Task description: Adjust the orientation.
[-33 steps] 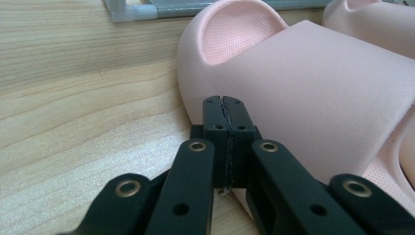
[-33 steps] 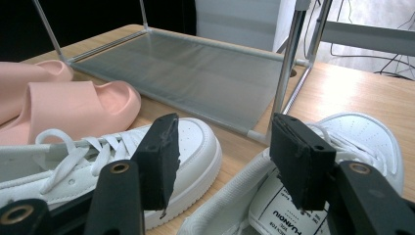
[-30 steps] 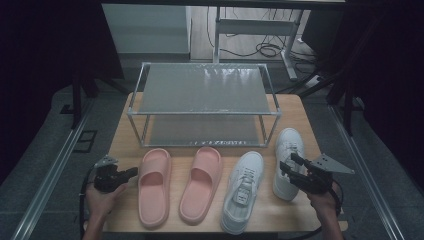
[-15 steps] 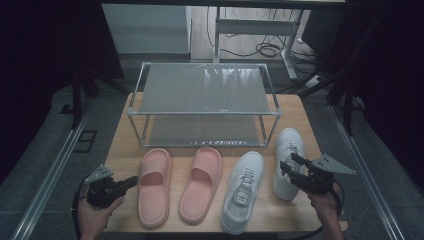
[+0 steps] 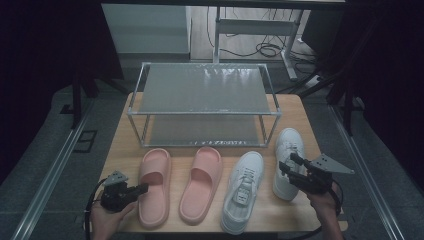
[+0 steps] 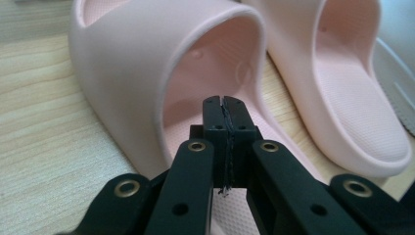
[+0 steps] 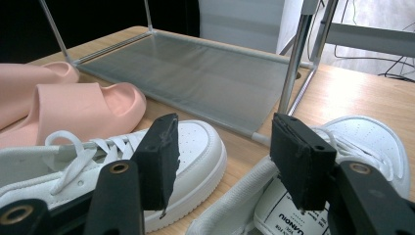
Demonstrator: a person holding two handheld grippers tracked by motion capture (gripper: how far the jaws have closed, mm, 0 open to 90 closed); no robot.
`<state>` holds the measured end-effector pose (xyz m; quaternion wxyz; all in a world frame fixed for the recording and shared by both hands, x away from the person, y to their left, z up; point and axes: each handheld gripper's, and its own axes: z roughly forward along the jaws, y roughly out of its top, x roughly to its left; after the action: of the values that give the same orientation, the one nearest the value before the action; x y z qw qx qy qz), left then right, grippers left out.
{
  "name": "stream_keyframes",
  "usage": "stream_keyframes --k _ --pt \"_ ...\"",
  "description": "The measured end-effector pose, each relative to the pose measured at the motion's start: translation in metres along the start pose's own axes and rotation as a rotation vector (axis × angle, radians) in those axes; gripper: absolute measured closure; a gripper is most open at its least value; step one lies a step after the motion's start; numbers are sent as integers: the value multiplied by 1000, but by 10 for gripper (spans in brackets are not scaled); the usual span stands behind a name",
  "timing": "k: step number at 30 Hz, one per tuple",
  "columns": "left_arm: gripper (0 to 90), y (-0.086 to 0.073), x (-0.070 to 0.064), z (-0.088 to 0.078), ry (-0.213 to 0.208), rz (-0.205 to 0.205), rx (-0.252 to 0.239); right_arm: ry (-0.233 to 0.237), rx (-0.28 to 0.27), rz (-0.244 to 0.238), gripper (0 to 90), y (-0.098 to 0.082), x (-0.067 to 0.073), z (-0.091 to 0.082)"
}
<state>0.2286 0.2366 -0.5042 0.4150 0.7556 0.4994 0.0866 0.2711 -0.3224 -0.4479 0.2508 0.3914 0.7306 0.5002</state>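
**Ana:** Since the earlier frames, the left gripper [image 5: 142, 188] has slid back toward the near bench edge and now points sideways at the outer pink slide [image 5: 154, 191]; the right gripper [image 5: 288, 165] has kept its place over the far-right white sneaker [image 5: 288, 160]; the footwear itself has not shifted.

**Ben:** How do the jaws stand, and where is the slide?

**Ana:** The left gripper's jaws are pressed together on nothing, their tips aimed into the slide's open strap tunnel [image 6: 205, 73]; the right gripper's jaws are spread wide above the sneaker's heel opening, touching nothing that I can see; the slide lies flat at the front left of the wooden bench [image 5: 120, 150], just beside its twin [image 5: 202, 182], with the two-tier shoe rack [image 5: 202, 95] behind.

**Ben:** What would do this step well?

**Ana:** I judge the step to be a reach for that slide, probably bound for the rack; the jaws must spread before going further; one jaw under the strap and one over it, mid-arch, should give the steadiest pinch; gripping too near an edge may let the slide swing.

**Ben:** And the materials?

**Ana:** The slides look like soft moulded foam, matte pink, thick-walled, with a pebbled footbed [image 6: 352, 93] and rounded rims; likely to squash under pressure; the sneakers are smooth white, leather-like, laced, with perforated toes [image 7: 372, 132]; the rack has thin metal tubes and flat grey mesh-like shelves; the bench is pale wood grain.
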Motion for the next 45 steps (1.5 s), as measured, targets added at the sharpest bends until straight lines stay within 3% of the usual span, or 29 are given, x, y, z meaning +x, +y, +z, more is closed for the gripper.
stream_keyframes --k 21,45 --pt "898 -6 10 5 32 -28 11 -10 -6 10 443 1 -3 -4" --pt "897 -8 24 0 55 -55 -6 -7 2 6 442 0 -3 -2"
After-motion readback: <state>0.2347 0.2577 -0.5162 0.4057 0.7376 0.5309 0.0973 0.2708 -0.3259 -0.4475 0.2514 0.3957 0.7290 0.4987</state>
